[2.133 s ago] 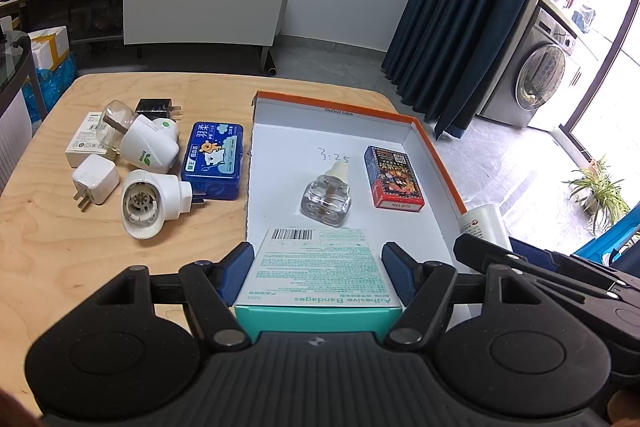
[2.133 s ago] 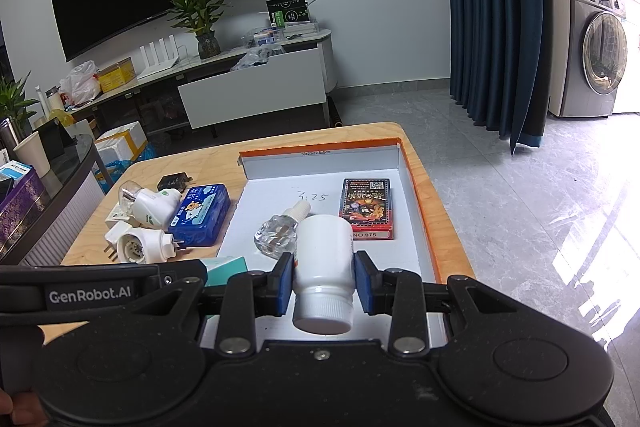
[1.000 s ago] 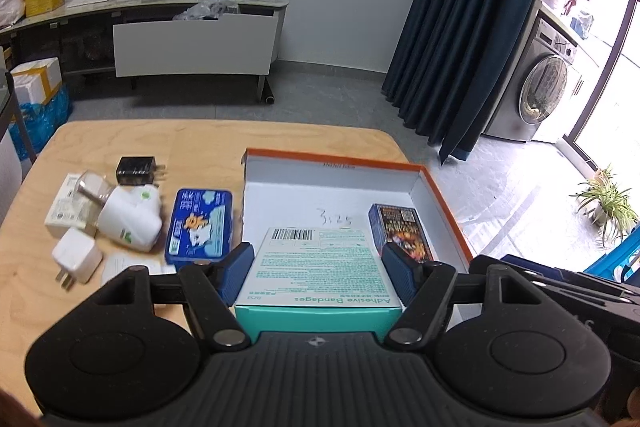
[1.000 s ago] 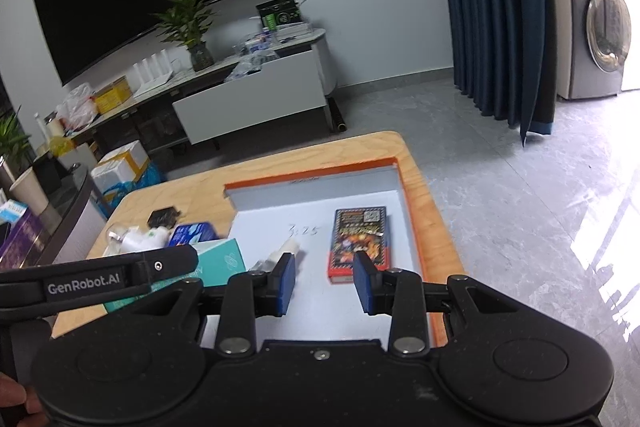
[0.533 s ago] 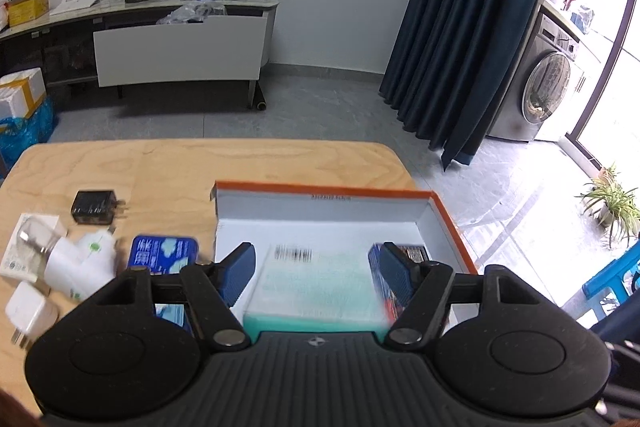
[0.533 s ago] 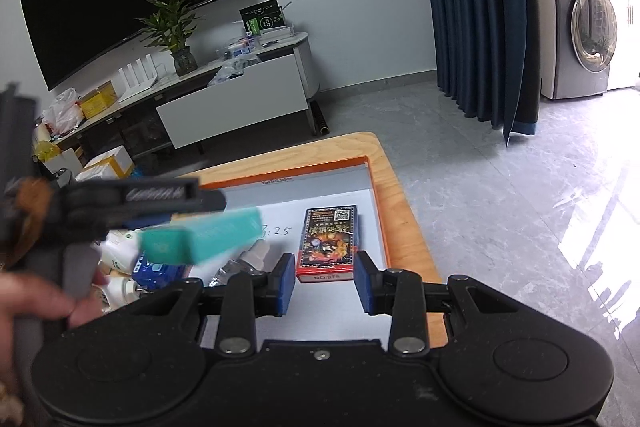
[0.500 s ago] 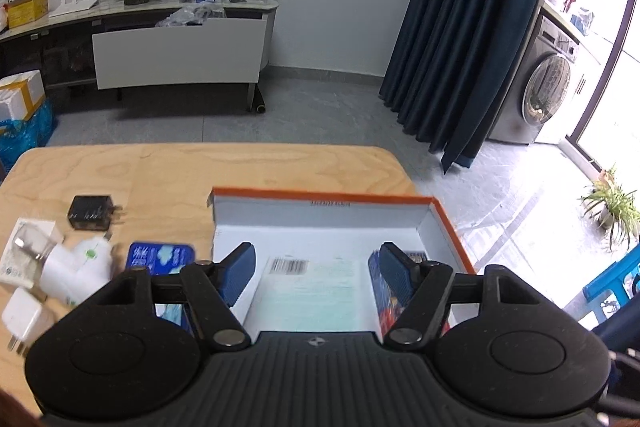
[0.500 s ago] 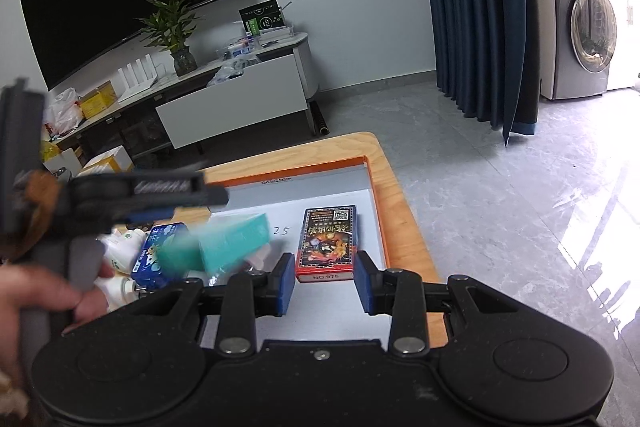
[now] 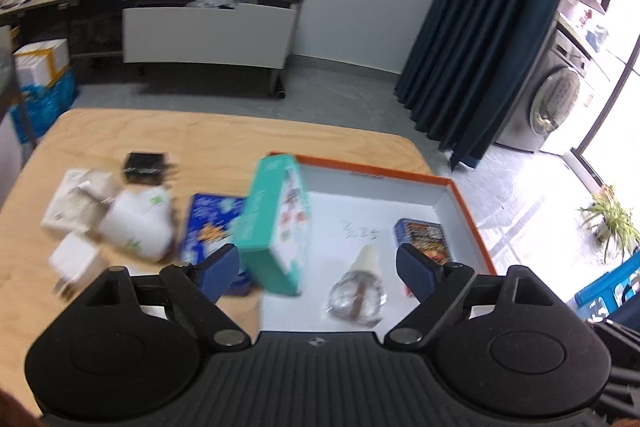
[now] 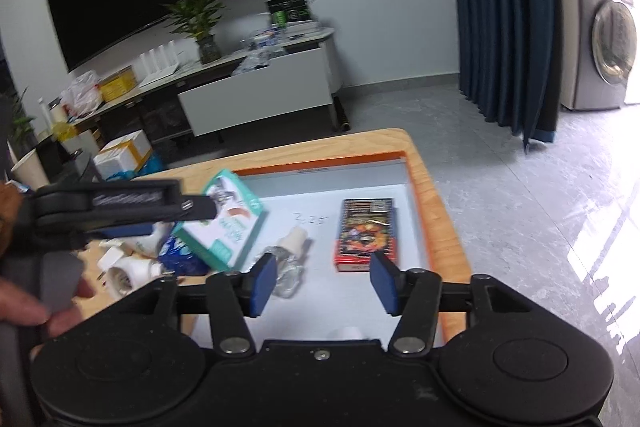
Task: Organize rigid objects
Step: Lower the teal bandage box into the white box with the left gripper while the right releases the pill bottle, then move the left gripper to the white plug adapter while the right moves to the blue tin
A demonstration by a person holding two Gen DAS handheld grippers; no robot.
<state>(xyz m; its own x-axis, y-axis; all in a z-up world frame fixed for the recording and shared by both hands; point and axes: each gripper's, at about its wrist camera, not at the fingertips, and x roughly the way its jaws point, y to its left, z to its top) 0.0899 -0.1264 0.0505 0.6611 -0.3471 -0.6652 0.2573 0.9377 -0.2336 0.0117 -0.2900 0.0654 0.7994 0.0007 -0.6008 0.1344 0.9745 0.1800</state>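
Wooden table [image 9: 224, 139] carrying an orange-rimmed white cardboard tray [image 9: 384, 203]
Left gripper [image 9: 318, 267] opening, teal bandage box [image 9: 276, 223] tilted loose over the tray's left wall; right gripper [image 10: 323, 279] opening, empty, above the tray.

Each black ribbed claw [image 9: 318, 269] has blue pads [image 10: 264, 285] and silver pivot screws.

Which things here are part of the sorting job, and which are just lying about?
Job:
orange-rimmed tray
teal bandage box, tilted at the tray's edge
glass refill bottle
red card box
blue tin
white plug-in units
black charger

Lying about:
potted plant
washing machine
curtain
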